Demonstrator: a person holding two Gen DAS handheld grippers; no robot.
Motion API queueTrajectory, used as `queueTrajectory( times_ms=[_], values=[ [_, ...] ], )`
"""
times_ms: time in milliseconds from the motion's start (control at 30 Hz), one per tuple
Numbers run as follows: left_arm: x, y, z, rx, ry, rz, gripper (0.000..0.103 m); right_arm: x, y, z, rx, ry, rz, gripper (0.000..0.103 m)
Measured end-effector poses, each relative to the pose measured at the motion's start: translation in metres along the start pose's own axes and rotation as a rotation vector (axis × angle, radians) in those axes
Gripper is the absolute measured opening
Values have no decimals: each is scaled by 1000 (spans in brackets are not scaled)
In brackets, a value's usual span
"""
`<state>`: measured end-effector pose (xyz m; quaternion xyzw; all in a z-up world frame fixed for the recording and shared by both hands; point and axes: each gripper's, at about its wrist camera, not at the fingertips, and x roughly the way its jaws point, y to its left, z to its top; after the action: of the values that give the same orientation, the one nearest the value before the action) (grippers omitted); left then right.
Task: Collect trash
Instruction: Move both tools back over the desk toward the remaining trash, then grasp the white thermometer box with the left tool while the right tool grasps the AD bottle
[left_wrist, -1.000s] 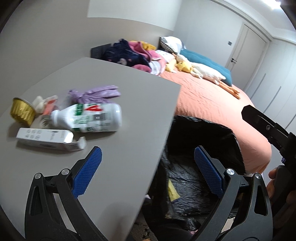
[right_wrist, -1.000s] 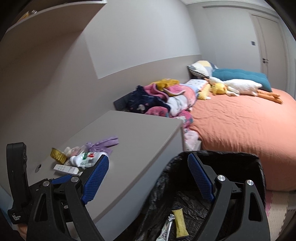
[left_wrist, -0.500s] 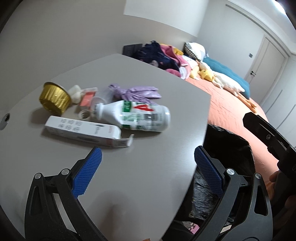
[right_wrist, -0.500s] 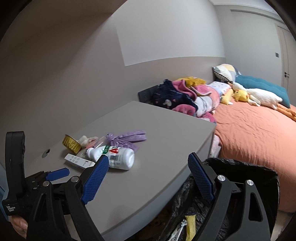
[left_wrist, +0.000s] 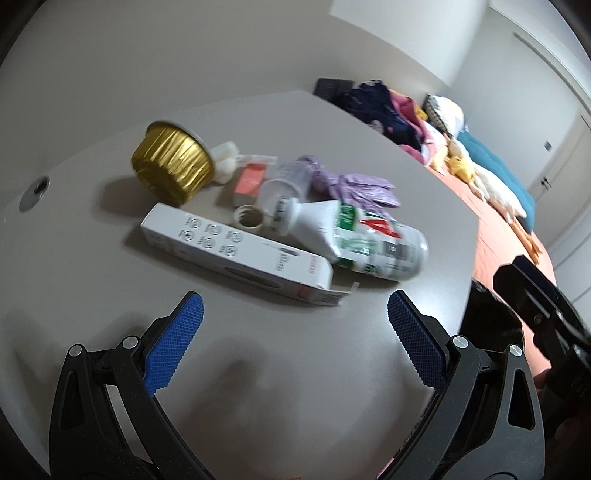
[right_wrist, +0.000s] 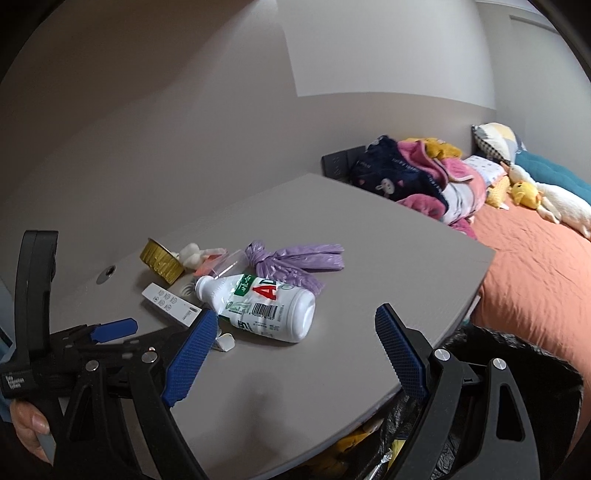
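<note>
Trash lies in a cluster on the grey table (left_wrist: 258, 387): a white bottle (left_wrist: 362, 236) (right_wrist: 264, 308) on its side, a long white carton (left_wrist: 236, 251) (right_wrist: 170, 304), a gold foil cup (left_wrist: 171, 164) (right_wrist: 160, 260), a purple bag (left_wrist: 354, 184) (right_wrist: 295, 260), a small orange packet (left_wrist: 249, 181) and a clear cup (left_wrist: 288, 181). My left gripper (left_wrist: 291, 341) hangs open just short of the carton, nothing between its fingers. My right gripper (right_wrist: 293, 352) is open too, near the bottle's base. The black bin bag (right_wrist: 517, 369) sits below the table's right edge.
A bed with an orange cover (right_wrist: 535, 280), piled clothes (right_wrist: 417, 177), pillows and a plush duck (right_wrist: 524, 192) lies beyond the table. A cable hole (left_wrist: 35, 188) marks the table's left side. A hand (right_wrist: 27, 424) grips the left tool's handle.
Both grippers have swung left from over the bin bag to over the table. The trash cluster now sits closer and more central in both views. Both pairs of jaws stay wide.
</note>
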<state>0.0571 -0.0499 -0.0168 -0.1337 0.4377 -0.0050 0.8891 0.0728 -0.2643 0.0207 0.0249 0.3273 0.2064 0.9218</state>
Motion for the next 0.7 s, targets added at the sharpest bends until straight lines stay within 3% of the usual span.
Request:
queueTrajectory(
  times_ms=[267, 700],
  values=[
    [20, 26, 15, -121, 32, 69, 97, 34, 1, 9, -20, 44, 32, 87],
    [46, 45, 30, -192, 102, 173, 97, 92, 20, 29, -164, 115, 111, 87]
  ],
)
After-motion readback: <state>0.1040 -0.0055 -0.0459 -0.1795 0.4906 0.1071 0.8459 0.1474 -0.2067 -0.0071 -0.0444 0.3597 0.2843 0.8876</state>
